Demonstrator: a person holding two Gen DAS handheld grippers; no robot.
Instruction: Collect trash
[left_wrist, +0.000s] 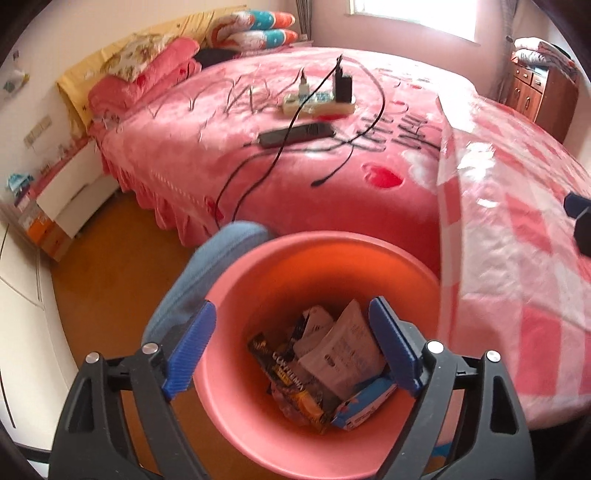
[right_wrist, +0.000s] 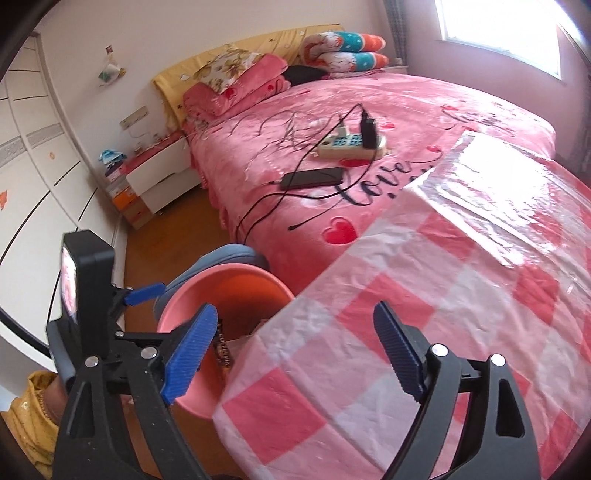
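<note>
A pink round bin (left_wrist: 258, 424) stands on the floor beside the bed, directly under my left gripper (left_wrist: 293, 345), which is open and empty above it. Inside lie several pieces of trash: a white paper receipt (left_wrist: 343, 350), a dark snack wrapper (left_wrist: 284, 365) and a blue-and-white box (left_wrist: 365, 404). My right gripper (right_wrist: 295, 354) is open and empty, hovering over the pink-and-white checked plastic cloth (right_wrist: 424, 314). The bin (right_wrist: 184, 306) also shows in the right wrist view, with the left gripper's body (right_wrist: 85, 280) beside it.
The pink bed (left_wrist: 184, 147) carries a power strip (left_wrist: 317, 103) with a black charger, a dark phone (left_wrist: 295, 133) and loose black cables. A blue cushion (left_wrist: 207, 266) sits behind the bin. A white nightstand (left_wrist: 70, 192) and orange boxes stand at the left; a wooden cabinet (left_wrist: 539, 88) at the right.
</note>
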